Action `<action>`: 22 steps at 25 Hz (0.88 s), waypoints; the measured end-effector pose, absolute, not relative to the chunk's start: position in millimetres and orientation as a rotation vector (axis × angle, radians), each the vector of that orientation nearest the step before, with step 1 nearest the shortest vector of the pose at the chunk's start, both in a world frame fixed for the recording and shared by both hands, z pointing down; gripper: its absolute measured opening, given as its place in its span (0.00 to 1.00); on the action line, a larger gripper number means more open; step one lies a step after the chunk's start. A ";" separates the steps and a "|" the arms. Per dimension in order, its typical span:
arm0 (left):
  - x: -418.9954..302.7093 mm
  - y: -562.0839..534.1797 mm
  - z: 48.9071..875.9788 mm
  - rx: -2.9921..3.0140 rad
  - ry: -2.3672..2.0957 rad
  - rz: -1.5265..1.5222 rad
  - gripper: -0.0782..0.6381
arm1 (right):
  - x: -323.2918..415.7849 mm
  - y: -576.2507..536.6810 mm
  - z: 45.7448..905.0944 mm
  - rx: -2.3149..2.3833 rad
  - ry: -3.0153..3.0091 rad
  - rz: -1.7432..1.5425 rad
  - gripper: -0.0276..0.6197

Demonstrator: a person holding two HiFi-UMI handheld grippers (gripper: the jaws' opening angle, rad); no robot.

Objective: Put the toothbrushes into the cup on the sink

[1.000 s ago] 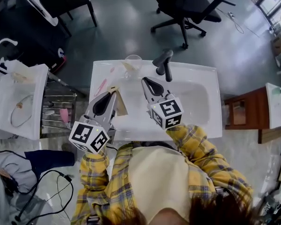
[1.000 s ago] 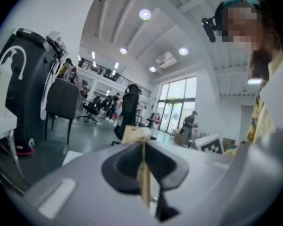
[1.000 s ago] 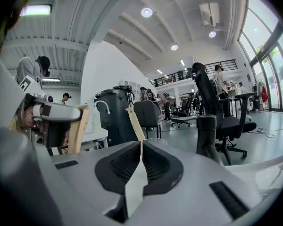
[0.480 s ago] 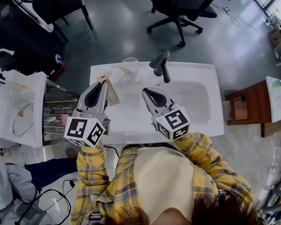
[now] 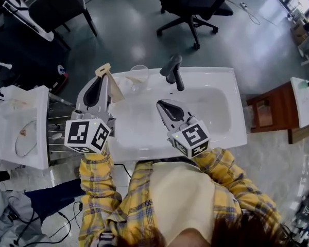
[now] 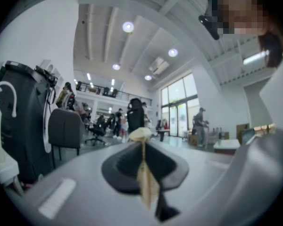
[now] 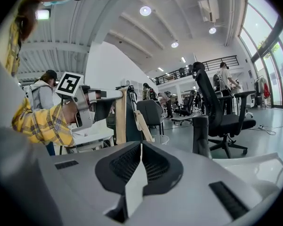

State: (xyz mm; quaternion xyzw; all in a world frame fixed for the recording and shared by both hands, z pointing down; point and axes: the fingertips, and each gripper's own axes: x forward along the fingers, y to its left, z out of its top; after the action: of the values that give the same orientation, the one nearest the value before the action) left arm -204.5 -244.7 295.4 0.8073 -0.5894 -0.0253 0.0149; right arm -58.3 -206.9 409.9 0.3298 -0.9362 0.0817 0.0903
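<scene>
My left gripper [image 5: 99, 81] hangs over the sink's back left corner, shut on a tan wooden toothbrush [image 5: 112, 84] whose end sticks out past the jaws. In the left gripper view the toothbrush [image 6: 146, 185] stands pinched between the shut jaws [image 6: 142, 142]. The clear cup [image 5: 139, 72] stands on the sink's back rim, just right of that gripper, with something tan inside. My right gripper [image 5: 161, 105] is shut with nothing in it, over the white sink [image 5: 216, 133] basin. The right gripper view shows the toothbrush [image 7: 120, 117] and the cup [image 7: 159, 138] ahead.
A dark faucet [image 5: 172, 68] rises at the back of the basin, right of the cup. A metal rack [image 5: 62, 122] and a second white basin [image 5: 20, 117] stand to the left. A wooden table [image 5: 268, 117] stands to the right, office chairs [image 5: 190, 4] beyond the sink.
My left gripper has carried the toothbrush from over the sink's left side back and to the left, to the back left corner. The right gripper has barely moved.
</scene>
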 end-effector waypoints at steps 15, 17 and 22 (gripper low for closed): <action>-212.3 -289.9 255.7 2.538 -1.992 -0.249 0.14 | -45.1 -198.2 419.2 1.022 -2.755 0.284 0.07; -207.2 -293.0 255.5 2.550 -1.970 -0.269 0.14 | -42.2 -197.1 421.0 1.030 -2.748 0.292 0.07; -194.3 -296.3 252.6 2.593 -1.939 -0.326 0.14 | -36.8 -195.5 425.0 1.047 -2.734 0.313 0.07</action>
State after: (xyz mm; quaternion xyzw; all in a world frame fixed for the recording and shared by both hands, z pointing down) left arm -194.3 -296.3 252.6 0.7956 -0.5949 -0.0999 -0.0563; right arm -36.8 -195.5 425.0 0.3539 -0.9240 0.1059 0.0986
